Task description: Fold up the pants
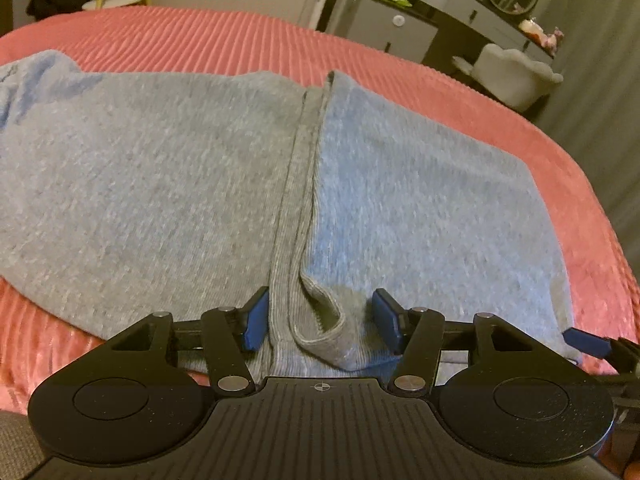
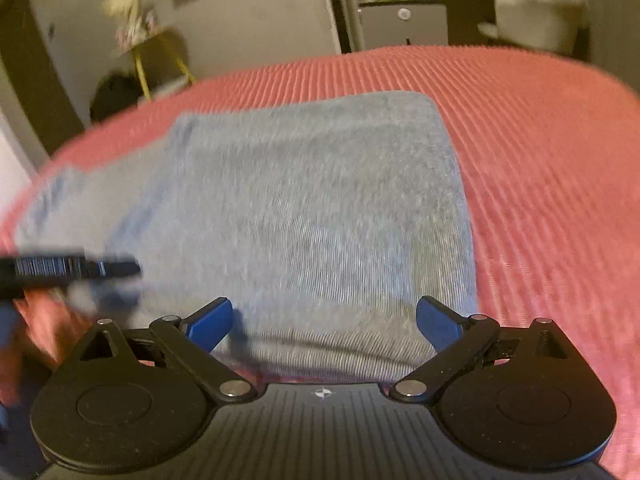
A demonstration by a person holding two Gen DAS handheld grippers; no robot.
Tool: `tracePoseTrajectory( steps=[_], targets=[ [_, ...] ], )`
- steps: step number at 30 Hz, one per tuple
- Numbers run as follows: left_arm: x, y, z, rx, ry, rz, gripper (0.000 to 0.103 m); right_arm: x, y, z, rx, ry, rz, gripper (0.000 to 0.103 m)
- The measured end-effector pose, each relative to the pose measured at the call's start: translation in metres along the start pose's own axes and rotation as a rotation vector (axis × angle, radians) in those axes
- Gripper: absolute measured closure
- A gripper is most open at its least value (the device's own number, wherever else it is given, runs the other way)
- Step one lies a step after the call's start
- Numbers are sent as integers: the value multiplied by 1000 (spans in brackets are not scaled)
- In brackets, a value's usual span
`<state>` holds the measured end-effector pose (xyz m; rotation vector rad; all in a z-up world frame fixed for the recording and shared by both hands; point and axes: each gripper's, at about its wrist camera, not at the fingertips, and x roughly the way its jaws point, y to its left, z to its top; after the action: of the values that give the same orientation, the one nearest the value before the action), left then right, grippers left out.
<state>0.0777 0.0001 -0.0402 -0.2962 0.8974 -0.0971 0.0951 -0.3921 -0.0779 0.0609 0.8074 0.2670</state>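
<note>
Grey pants (image 1: pixel 160 184) lie folded on the pink ribbed bedspread (image 1: pixel 208 36). Left gripper (image 1: pixel 316 316) released, jaws apart above the pants' near edge, a cuff fold between them, untouched. Right gripper (image 2: pixel 324 324) released wide over the pants' near right corner.

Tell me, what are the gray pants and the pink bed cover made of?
The pants look like soft knit cotton or a cotton blend: heathered gray, matte, with fine ribbing near the hem. The bed cover looks like plush ribbed fabric, maybe velvety polyester: raised pink ridges with a slight sheen. I can't be sure of either fiber.
</note>
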Motion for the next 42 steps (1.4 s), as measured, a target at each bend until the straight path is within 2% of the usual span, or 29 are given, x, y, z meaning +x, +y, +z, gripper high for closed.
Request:
tracePoseTrajectory(
  steps=[3, 6, 8, 10, 12, 14, 18, 25, 27, 29, 32, 34, 37, 39, 42],
  targets=[
    [-3, 1, -1, -5, 6, 1, 43, 1, 14, -5, -70, 24, -61, 5],
    [-4, 1, -2, 4, 16, 4, 42, -1, 13, -6, -71, 15, -58, 5],
    [-5, 1, -3, 7, 19, -2, 40, -7, 1, -4, 0, -17, -2, 5],
    [-5, 3, -2, -5, 20, -24, 33, -16, -16, -5, 113, -74, 57, 5],
    [-5, 7, -2, -32, 17, -52, 31, -21, -29, -7, 201, -115, 55, 5],
    [-7, 14, -1, -74, 10, -75, 30, -21, -32, -8, 224, -116, 49, 5],
    [-13, 38, 3, -228, -16, -144, 31, -14, -24, -6, 169, -89, 42, 4],
    [-43, 133, 5, -697, -159, -287, 30, -10, -31, -4, 201, -73, 68, 4],
    [-55, 159, 1, -797, -211, -304, 30, -9, -29, -5, 207, -68, 71, 4],
    [-68, 182, -1, -850, -261, -295, 29, -7, -27, -6, 203, -63, 66, 4],
    [-85, 209, -6, -870, -318, -231, 28, -4, -23, -5, 191, -53, 56, 4],
    [-90, 226, -13, -920, -336, -235, 28, -2, -22, -4, 182, -50, 48, 4],
    [-91, 250, -24, -1005, -346, -251, 27, -1, -21, -4, 177, -49, 39, 4],
    [-88, 260, -29, -1044, -341, -244, 27, 0, -21, -4, 177, -50, 32, 4],
    [-79, 268, -33, -1089, -316, -274, 27, 1, -17, -3, 168, -49, 13, 4]
  ],
)
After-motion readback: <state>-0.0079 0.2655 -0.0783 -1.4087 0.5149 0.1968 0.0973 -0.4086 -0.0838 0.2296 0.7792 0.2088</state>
